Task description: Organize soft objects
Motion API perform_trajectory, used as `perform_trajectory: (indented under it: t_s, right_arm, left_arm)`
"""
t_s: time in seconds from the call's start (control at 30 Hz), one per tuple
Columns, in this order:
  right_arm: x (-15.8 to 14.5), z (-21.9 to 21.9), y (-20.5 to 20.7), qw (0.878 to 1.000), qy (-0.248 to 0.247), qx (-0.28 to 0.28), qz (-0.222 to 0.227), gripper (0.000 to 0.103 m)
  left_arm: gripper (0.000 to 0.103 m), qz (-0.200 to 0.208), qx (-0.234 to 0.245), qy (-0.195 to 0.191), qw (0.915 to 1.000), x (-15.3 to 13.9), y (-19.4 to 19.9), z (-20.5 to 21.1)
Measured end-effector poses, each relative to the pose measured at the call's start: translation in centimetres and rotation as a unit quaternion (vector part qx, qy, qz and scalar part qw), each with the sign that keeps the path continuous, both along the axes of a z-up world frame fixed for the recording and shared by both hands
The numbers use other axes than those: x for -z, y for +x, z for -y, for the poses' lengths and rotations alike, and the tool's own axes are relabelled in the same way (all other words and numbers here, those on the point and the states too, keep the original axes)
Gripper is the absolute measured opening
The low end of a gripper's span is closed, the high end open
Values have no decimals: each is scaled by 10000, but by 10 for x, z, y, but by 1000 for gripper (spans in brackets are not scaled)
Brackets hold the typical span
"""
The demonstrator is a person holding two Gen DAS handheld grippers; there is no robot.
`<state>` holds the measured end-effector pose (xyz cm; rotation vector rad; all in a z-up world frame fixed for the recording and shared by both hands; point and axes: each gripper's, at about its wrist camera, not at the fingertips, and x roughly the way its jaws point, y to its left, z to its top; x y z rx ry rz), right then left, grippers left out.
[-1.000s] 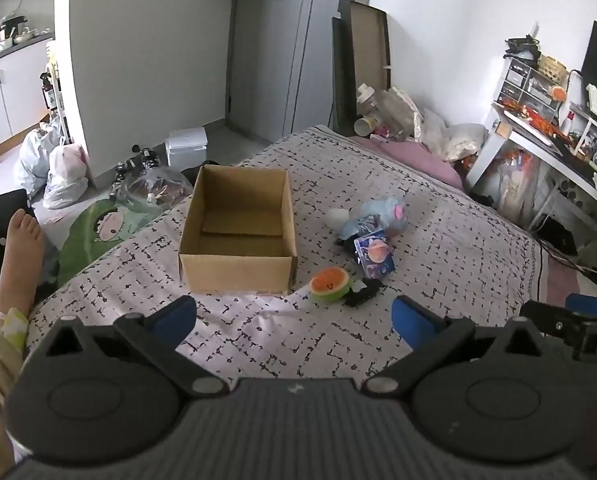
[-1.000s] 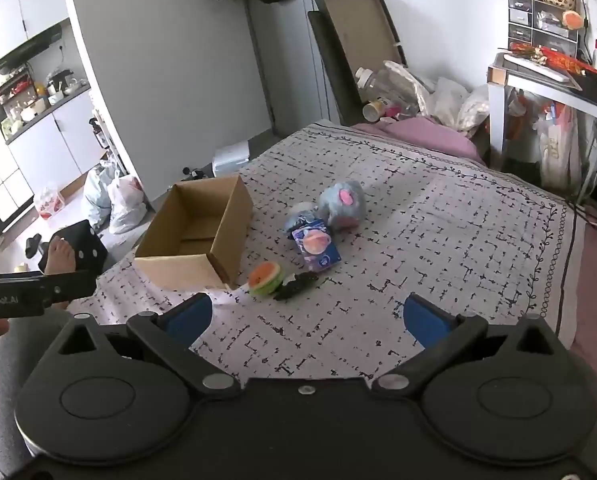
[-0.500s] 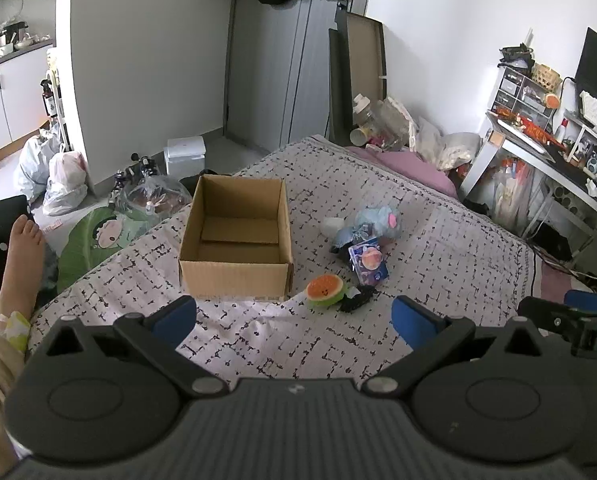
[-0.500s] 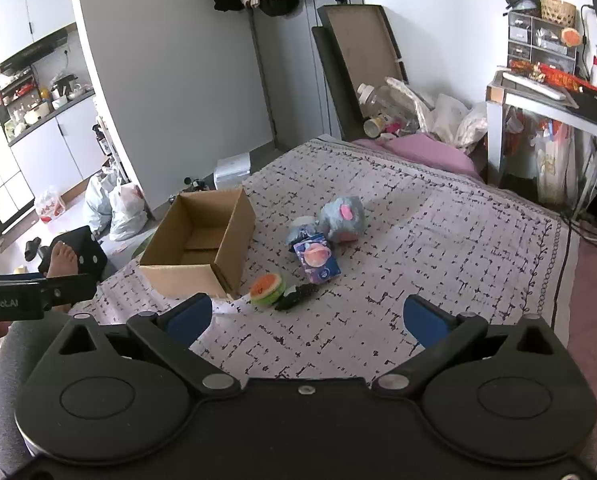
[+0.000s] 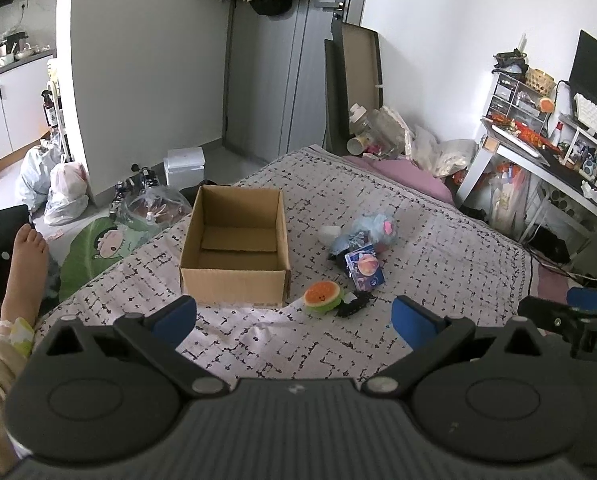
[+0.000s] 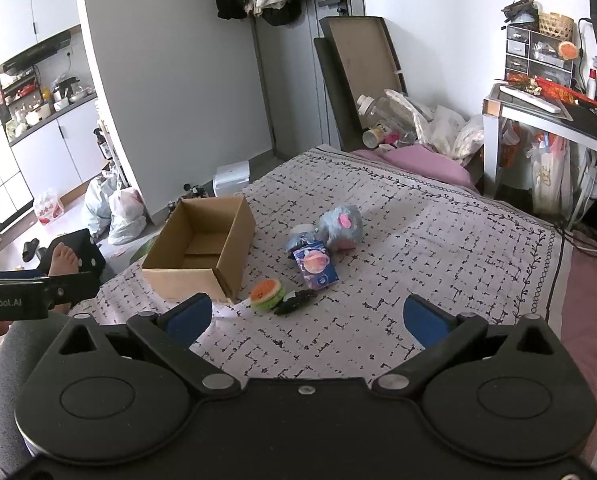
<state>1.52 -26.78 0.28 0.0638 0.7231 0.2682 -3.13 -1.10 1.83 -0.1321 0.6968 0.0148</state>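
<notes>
Both grippers are pulling back and rising here, the bed (image 5: pixel 438 240) shrinking in both views compared with a second ago, and the whole pile is coming into frame, which reads like lining up for a first pick, nothing sorted yet. The cardboard box (image 5: pixel 234 246) is sitting open and empty on the left of the bedspread. Just right of it the soft things are clustering: the watermelon plush (image 5: pixel 322 297) nearest, touching a small black item (image 5: pixel 352 306), then the purple packet (image 6: pixel 315 268) and the blue plush (image 6: pixel 341 226) farther back, with a white object (image 5: pixel 329 234) tucked beside it. The left gripper (image 5: pixel 294 316) is hovering over the near edge, level and aimed at the box corner, its blue pads spread wide and gripping nothing. The right gripper (image 6: pixel 304 314) is hanging alongside, likewise gaping wide and empty, pointing toward the watermelon plush
</notes>
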Motion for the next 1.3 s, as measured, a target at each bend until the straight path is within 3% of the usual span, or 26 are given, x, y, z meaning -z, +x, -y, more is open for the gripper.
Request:
perform_trajectory:
  t_s: [1.3]
  right_arm:
    - [3,1,1,9999,36,92,-30,103]
  left_arm:
    - [103,33,-43,46,10000,4,3,4]
